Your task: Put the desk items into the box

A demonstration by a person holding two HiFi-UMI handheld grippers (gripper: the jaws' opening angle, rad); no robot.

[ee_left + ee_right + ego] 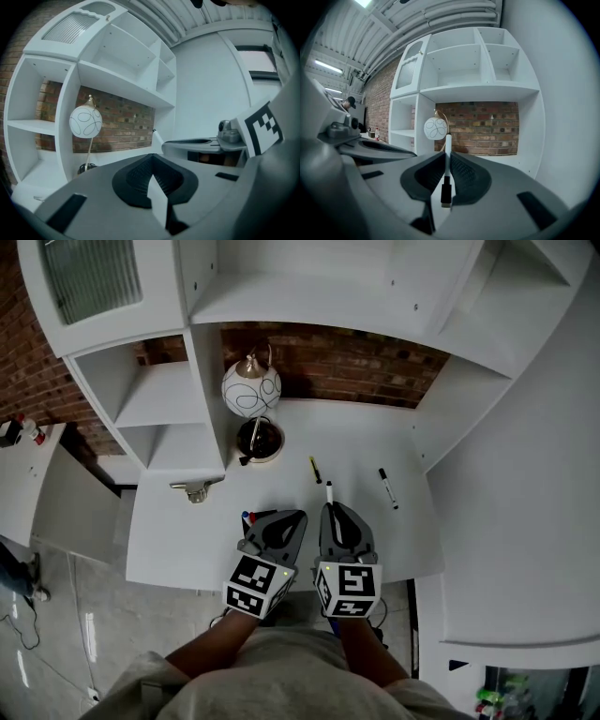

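My right gripper point(333, 510) hovers over the front of the white desk point(356, 442), shut on a white marker point(328, 491) whose tip sticks out ahead of the jaws. In the right gripper view the marker point(448, 154) stands between the pads with its black end toward the camera. My left gripper point(294, 517) is close beside it on the left, jaws together point(151, 158); a pale sliver shows in the slit, which I cannot identify. Two pens lie further back on the desk: a dark yellow-tipped one point(315, 469) and a black-and-white marker point(388, 488).
A metal binder clip point(195, 489) lies at the desk's left. A small red-and-blue item point(247, 517) shows beside the left gripper. A globe lamp point(251, 388) on a dark base point(259, 440) stands at the back by the shelf unit point(173, 395).
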